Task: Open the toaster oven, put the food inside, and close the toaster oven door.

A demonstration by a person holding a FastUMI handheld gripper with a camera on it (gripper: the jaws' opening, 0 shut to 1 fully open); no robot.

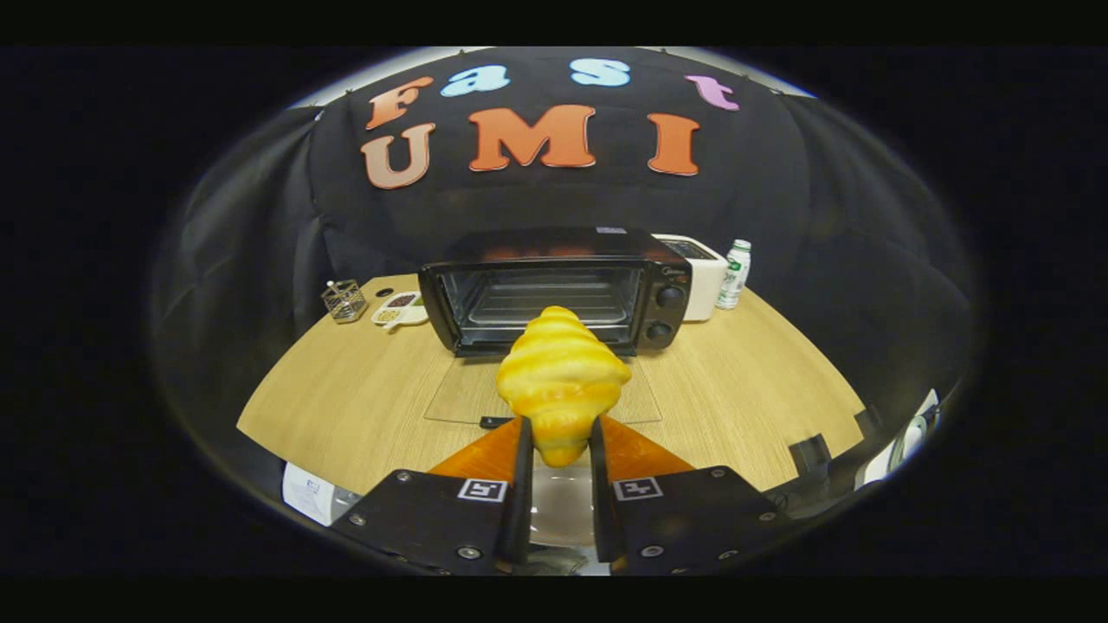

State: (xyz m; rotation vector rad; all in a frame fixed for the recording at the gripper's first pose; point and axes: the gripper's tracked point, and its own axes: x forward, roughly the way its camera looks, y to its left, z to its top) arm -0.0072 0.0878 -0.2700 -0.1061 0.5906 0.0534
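Observation:
A black toaster oven (554, 290) stands on the wooden table (346, 407) beyond the fingers. Its glass door (459, 394) lies folded down flat toward me, and the wire rack inside shows. My gripper (560, 446) is shut on a yellow croissant (561, 376), both fingers pressing its near tip. The croissant points away from me and is held above the table in front of the open oven mouth, over the lowered door. Two knobs (668, 311) sit on the oven's right panel.
Left of the oven stand a small wire basket (344, 300) and a white divided dish (400, 309). To its right sit a white appliance (703, 277) and a small bottle (734, 274). Black clamps (809, 452) sit at the table's right front edge.

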